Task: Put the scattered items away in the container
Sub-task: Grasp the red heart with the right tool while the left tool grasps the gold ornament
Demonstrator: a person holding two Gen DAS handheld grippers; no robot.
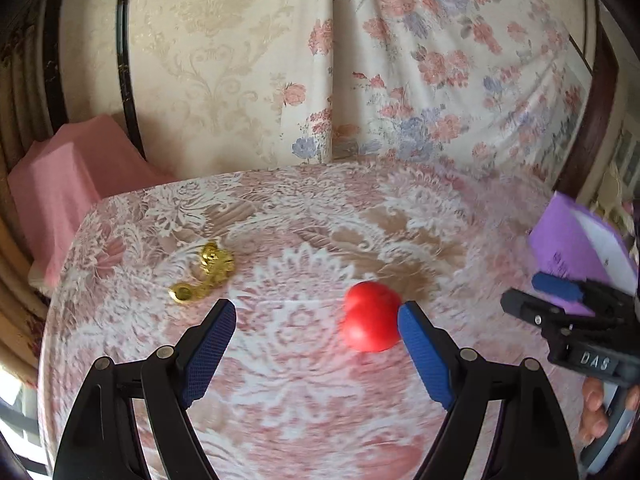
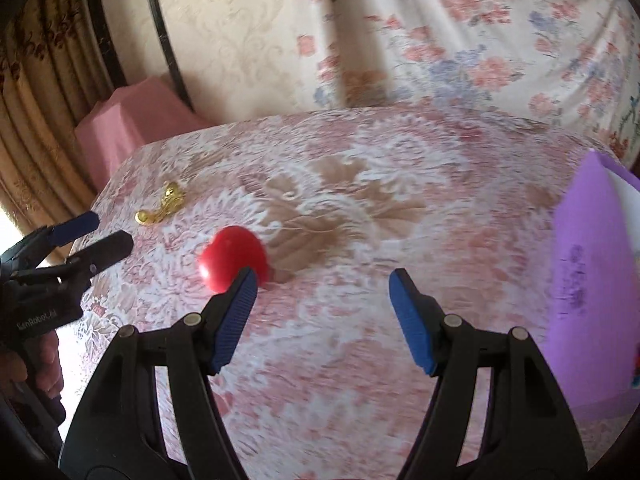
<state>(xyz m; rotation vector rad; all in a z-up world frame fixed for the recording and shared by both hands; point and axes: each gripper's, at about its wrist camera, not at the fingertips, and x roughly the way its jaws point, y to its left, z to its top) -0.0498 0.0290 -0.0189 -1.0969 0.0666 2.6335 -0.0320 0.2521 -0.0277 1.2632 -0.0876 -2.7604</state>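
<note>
A red heart-shaped item (image 1: 372, 318) lies on the lace-covered table (image 1: 304, 216), just ahead of my left gripper's right fingertip. My left gripper (image 1: 316, 312) is open, with nothing between its fingers. A gold trinket (image 1: 208, 272) lies further left. In the right wrist view the red heart (image 2: 234, 260) sits beyond the left fingertip of my open right gripper (image 2: 324, 282), and the gold trinket (image 2: 162, 206) lies near the far left edge. The purple container (image 2: 592, 280) stands at the right. The right gripper (image 1: 560, 292) shows at the right of the left wrist view, beside the purple container (image 1: 576, 248).
A pink cloth-covered object (image 1: 68, 184) stands beyond the table's left corner. Floral fabric (image 1: 440, 80) and patterned curtains hang behind the table. A hand (image 1: 600, 412) holds the right gripper's handle. The left gripper (image 2: 64, 248) enters the right wrist view from the left.
</note>
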